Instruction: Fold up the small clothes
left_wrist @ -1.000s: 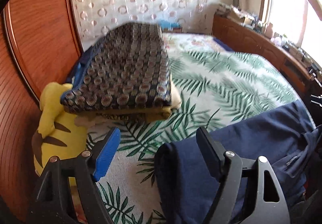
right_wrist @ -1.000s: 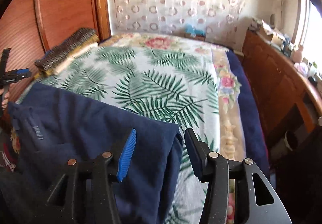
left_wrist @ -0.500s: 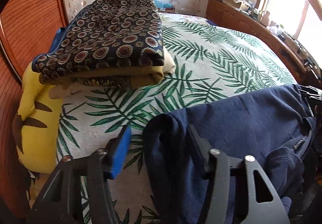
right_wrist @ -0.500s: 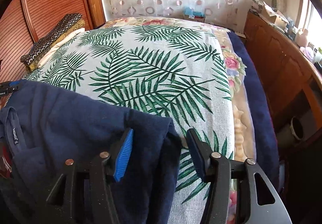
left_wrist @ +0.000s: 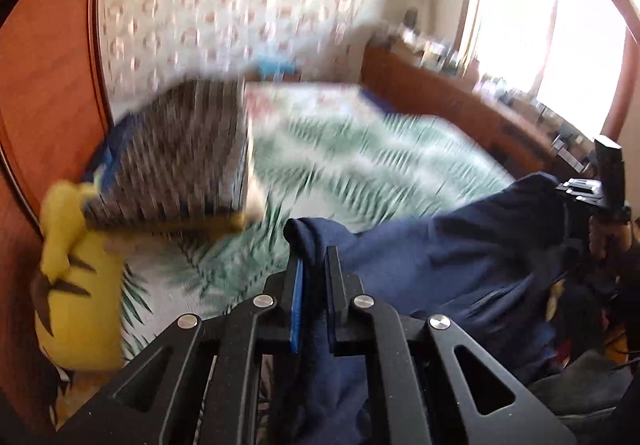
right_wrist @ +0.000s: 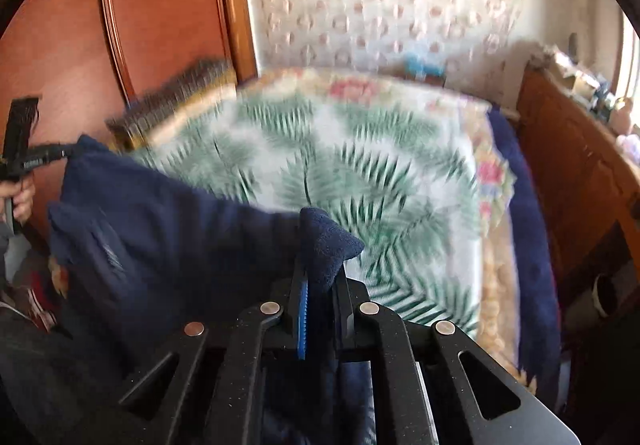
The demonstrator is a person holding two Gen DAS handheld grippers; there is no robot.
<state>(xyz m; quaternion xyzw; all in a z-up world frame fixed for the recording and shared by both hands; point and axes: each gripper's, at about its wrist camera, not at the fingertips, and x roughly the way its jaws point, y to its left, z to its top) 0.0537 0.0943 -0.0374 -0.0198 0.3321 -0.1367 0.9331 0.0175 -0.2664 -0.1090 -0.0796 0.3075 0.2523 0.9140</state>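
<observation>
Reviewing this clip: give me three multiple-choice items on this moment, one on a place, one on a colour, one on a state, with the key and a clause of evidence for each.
1. Where does the folded pile lie?
A. On the bed's left side, by the wooden panel
B. On the windowsill
C. On the floor

2. What colour is the garment held by the grippers?
A. Yellow
B. Navy blue
C. White

3. How does the left gripper stand?
A. Wide open above the bed
B. Shut on nothing
C. Clamped on a garment edge

Key:
1 A: the pile sits on the leaf-print cover next to the wooden panel.
2 B: the cloth between both grippers is dark blue in both views.
3 C: its jaws are closing with the pads pressing a fold of cloth; the right gripper pinches another corner likewise.
</observation>
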